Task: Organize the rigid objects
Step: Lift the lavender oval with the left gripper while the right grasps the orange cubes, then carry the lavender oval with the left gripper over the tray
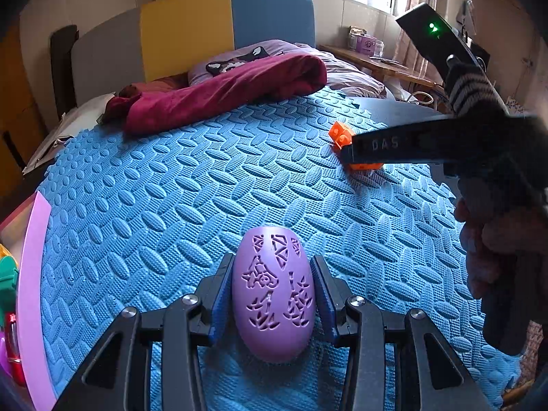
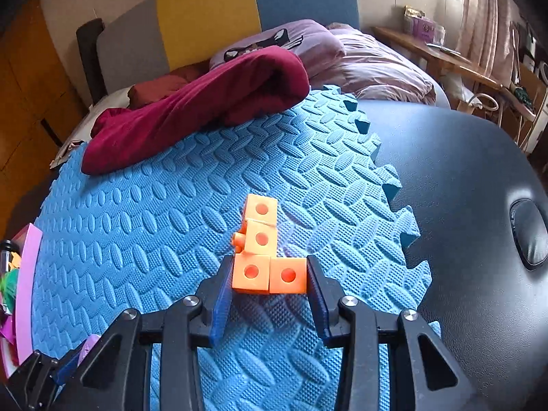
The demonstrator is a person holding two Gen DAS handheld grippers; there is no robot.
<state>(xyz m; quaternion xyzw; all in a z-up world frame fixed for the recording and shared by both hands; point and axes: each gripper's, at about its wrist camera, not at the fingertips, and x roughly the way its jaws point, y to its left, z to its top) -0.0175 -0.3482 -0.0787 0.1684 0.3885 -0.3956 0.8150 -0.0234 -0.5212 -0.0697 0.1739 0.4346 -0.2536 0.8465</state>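
Note:
A purple egg-shaped shell [image 1: 274, 294] with cut-out patterns sits between the blue pads of my left gripper [image 1: 272, 260], which is shut on it just above the blue foam mat [image 1: 171, 188]. An orange piece made of joined cubes [image 2: 260, 239] lies on the mat near its jagged right edge. My right gripper [image 2: 269, 263] is shut on its two nearest cubes, one pad against each outer side. In the left wrist view the same orange piece [image 1: 340, 133] shows at the right, partly hidden behind a right gripper finger [image 1: 387, 145].
A maroon blanket [image 2: 205, 109] lies bunched along the mat's far edge, with a pillow behind it. A pink-edged box [image 1: 32, 274] of toys stands at the left. A black padded surface [image 2: 462, 188] lies right of the mat. A gloved hand [image 1: 496, 250] holds the right gripper.

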